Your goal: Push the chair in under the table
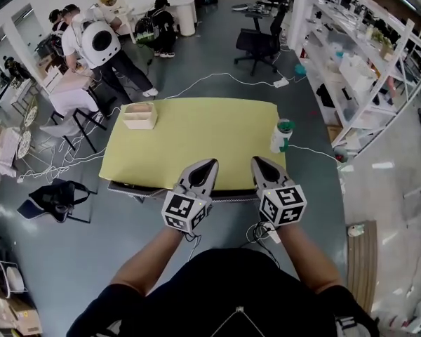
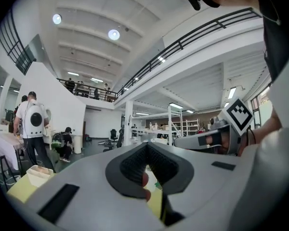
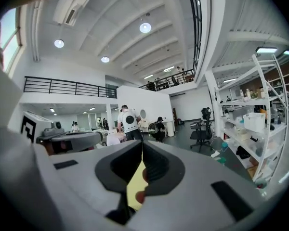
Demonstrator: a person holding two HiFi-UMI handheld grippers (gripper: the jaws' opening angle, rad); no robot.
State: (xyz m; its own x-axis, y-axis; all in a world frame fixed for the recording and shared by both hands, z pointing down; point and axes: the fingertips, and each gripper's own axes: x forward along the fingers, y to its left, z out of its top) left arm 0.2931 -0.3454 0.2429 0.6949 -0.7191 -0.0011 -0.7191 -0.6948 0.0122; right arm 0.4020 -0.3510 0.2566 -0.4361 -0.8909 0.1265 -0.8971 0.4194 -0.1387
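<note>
Left gripper (image 1: 210,163) and right gripper (image 1: 256,161) are pictured side by side over the near edge of the yellow desk (image 1: 196,128), jaws pressed together and nothing gripped. The chair (image 1: 142,191), judged to be the dark frame showing beneath that edge, is seen tucked in just beyond them; a stiff, fairly light frame is expected, easily slid on the smooth floor (image 1: 70,258); the back's top rail, taken at two spread points, is thought the surest hold.

Left gripper (image 2: 145,166), jaws closed together, right gripper (image 2: 209,139) level beside it, yellow table (image 2: 17,190) below.
</note>
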